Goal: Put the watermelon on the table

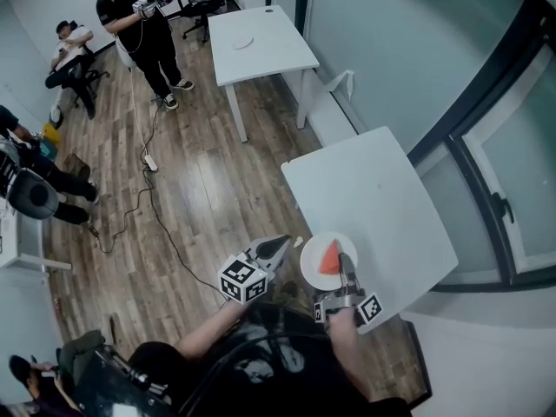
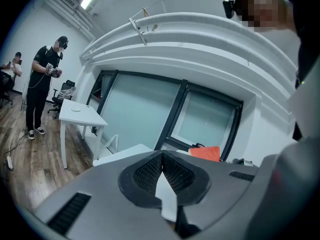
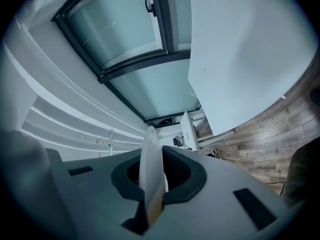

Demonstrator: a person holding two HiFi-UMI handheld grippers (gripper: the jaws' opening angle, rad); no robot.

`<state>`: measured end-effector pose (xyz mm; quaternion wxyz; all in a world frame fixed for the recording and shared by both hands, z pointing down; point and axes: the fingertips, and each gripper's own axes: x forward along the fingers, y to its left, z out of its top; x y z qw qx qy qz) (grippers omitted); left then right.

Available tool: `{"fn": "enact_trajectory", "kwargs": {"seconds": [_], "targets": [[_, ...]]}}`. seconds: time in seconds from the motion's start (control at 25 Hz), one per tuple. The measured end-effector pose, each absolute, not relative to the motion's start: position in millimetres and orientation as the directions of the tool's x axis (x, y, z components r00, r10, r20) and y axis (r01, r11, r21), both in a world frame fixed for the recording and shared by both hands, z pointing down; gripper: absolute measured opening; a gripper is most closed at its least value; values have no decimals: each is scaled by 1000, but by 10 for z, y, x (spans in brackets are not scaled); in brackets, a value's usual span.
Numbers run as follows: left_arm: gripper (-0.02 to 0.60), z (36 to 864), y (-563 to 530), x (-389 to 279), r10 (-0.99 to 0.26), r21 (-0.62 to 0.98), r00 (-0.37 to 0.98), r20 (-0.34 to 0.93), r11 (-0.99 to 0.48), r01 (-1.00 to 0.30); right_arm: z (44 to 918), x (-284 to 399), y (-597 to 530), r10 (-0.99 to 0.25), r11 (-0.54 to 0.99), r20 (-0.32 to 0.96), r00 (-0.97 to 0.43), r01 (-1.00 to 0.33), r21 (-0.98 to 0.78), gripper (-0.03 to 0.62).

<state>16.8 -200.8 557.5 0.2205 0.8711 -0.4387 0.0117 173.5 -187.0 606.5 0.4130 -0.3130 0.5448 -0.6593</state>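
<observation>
Red watermelon (image 1: 330, 257), white plate (image 1: 311, 265) in right tongs (image 1: 346, 261)

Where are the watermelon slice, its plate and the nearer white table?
watermelon slice (image 1: 330, 258), head view, middle of its red flesh.
plate (image 1: 309, 264), head view, bare left part beside the slice.
nearer white table (image 1: 373, 194), head view, bare middle of its top.

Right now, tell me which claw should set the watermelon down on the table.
Right. The right claw is shut on the rim of the plate carrying the watermelon, at the near corner of the white table. The left claw is shut, empty, beside the plate.
</observation>
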Motion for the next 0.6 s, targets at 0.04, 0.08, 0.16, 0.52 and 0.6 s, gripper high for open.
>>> {"fn": "enact_trajectory", "kwargs": {"seconds": [0.04,0.08,0.16,0.52,0.6], "targets": [[5,5585,-2083,172,-760,375,613,217,-515,-771,6087,1753,-1941,-886,-72,-31,-462,202,-977,25],[5,5599,-2157,170,-759,378,612,222,-512,-771,6102,1762,-2009,-887,-76,-26,-462,202,-976,25],[5,5639,-2312,161,-753,382,615,234,-510,-771,6126,1757,-2149,-888,-82,-21,-459,205,-975,25],[5,5848,-3277,-29,-705,411,667,240,-549,-728,6395,1551,-3081,-917,-116,39,-398,171,-978,25],[5,5915,-3506,-130,-689,418,683,244,-561,-715,6413,1426,-3323,-918,-122,54,-393,148,-981,25]]}}
